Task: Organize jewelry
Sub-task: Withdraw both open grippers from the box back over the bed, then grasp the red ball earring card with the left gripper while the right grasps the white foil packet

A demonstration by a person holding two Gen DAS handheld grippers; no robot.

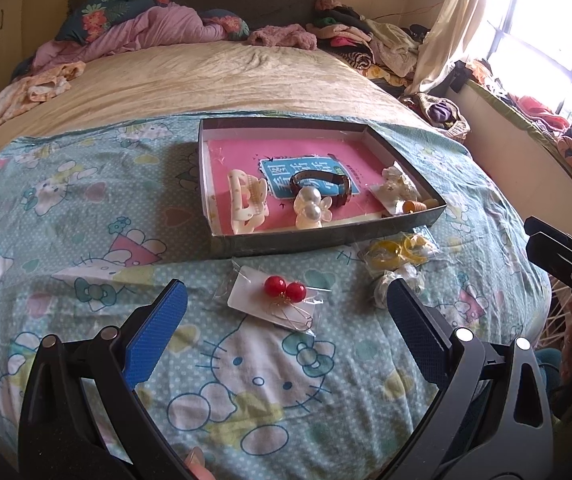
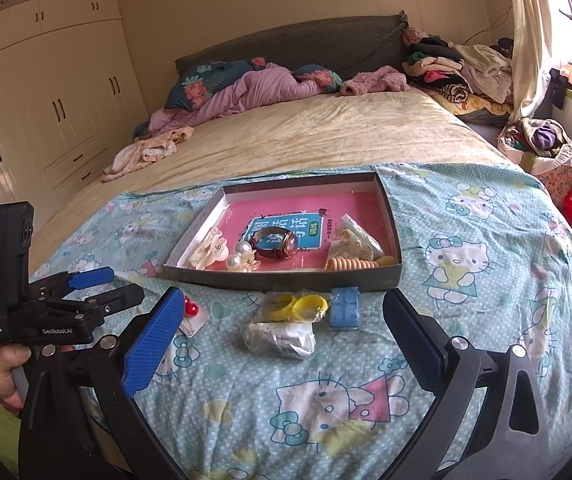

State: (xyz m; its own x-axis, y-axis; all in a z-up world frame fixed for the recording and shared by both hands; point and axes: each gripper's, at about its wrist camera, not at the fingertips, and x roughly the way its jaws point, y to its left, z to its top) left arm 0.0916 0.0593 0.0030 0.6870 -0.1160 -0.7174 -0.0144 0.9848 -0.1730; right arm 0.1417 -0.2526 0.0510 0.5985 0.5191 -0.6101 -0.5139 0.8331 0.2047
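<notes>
Blue-padded fingers (image 1: 171, 308) frame two red bead earrings (image 1: 285, 288) on a white card, yellow rings (image 2: 298, 305) and a blue case (image 2: 345, 307) lie on the teal cartoon-cat sheet (image 2: 466, 264), pink lining the dark tray (image 2: 390, 216).

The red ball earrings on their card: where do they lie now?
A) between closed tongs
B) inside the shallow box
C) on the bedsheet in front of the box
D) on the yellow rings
C: the red ball earrings lie on the bedsheet, outside the shallow box, ahead of the open left tongs.
</notes>
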